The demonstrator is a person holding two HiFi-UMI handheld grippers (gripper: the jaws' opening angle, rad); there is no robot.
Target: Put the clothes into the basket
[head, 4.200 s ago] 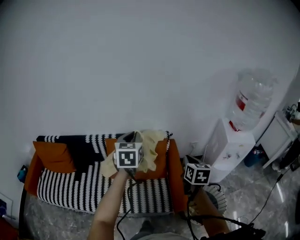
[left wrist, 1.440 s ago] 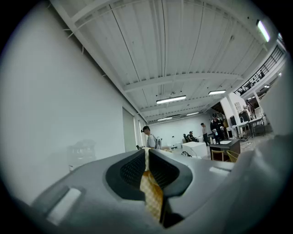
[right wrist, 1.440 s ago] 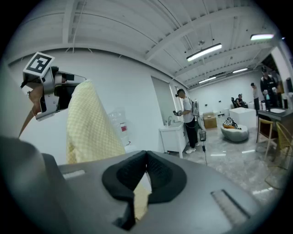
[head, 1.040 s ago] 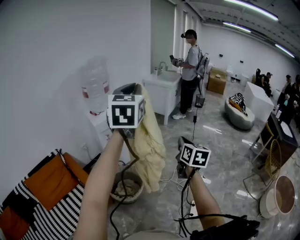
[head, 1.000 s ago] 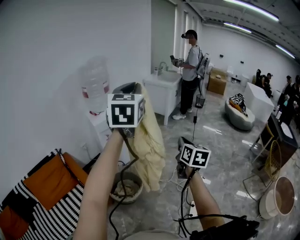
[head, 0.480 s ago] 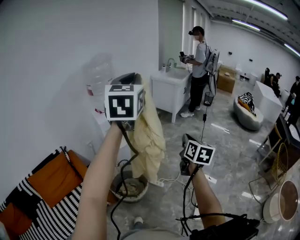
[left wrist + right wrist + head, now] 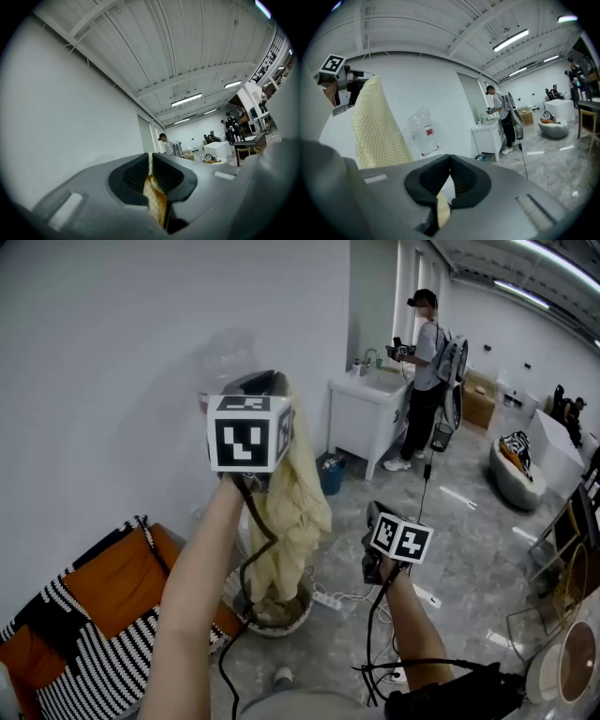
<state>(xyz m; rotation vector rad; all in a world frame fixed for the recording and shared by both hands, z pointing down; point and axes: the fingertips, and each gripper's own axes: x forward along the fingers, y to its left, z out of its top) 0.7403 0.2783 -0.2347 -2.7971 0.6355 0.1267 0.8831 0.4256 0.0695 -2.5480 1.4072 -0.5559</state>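
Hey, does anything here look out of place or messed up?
Nothing stands out. The yellow cloth hangs straight from the left tool, which is clamped on it, above the basket on the floor. Only a power strip lies loose beside the basket.

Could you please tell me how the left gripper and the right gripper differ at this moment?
The left gripper is held high; the right gripper sits lower. The left gripper pinches a yellow cloth; the right gripper's jaws are together with no cloth hanging from them. Both are closed.

Open lab hall: strip lights (image 7: 511, 40), sink cabinet (image 7: 370, 423), water dispenser (image 7: 423, 133).
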